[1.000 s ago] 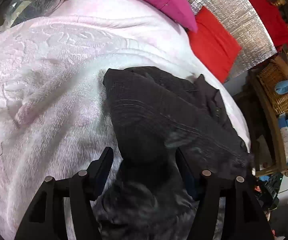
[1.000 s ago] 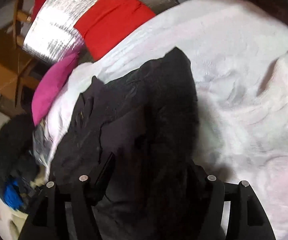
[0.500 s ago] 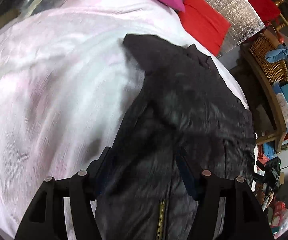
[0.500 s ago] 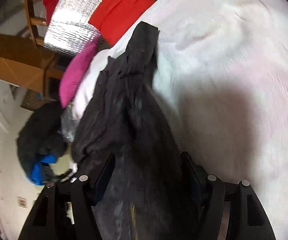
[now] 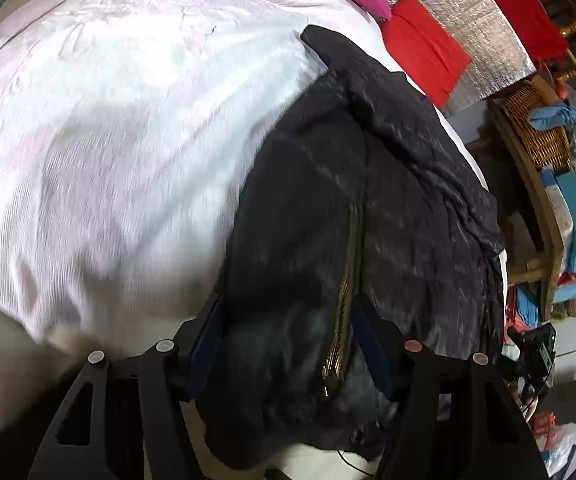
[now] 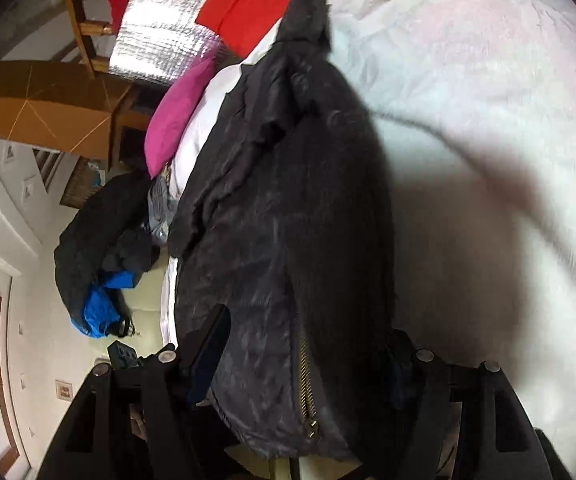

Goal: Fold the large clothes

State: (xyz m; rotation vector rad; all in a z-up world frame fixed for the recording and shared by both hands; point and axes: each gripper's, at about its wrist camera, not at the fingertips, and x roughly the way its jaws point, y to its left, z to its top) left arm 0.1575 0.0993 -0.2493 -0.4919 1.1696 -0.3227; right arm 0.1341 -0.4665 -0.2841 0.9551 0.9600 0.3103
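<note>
Black quilted jacket [image 5: 352, 216] with a brass zip [image 5: 344, 292] lies along the bed's edge, its near end bunched between the jaws of the left gripper [image 5: 288, 344] and the right gripper [image 6: 308, 364], each clamped on thick fabric, likely to drag it flat for folding. White textured bedspread [image 5: 120, 128] lies underneath. Pink pillow [image 6: 176, 116], red cushion [image 5: 424, 44] and wicker basket [image 5: 536, 128] lie beyond.

Both wrist views look down along their tongs, close over the same black jacket [image 5: 368, 184] on the bed [image 5: 128, 120].
</note>
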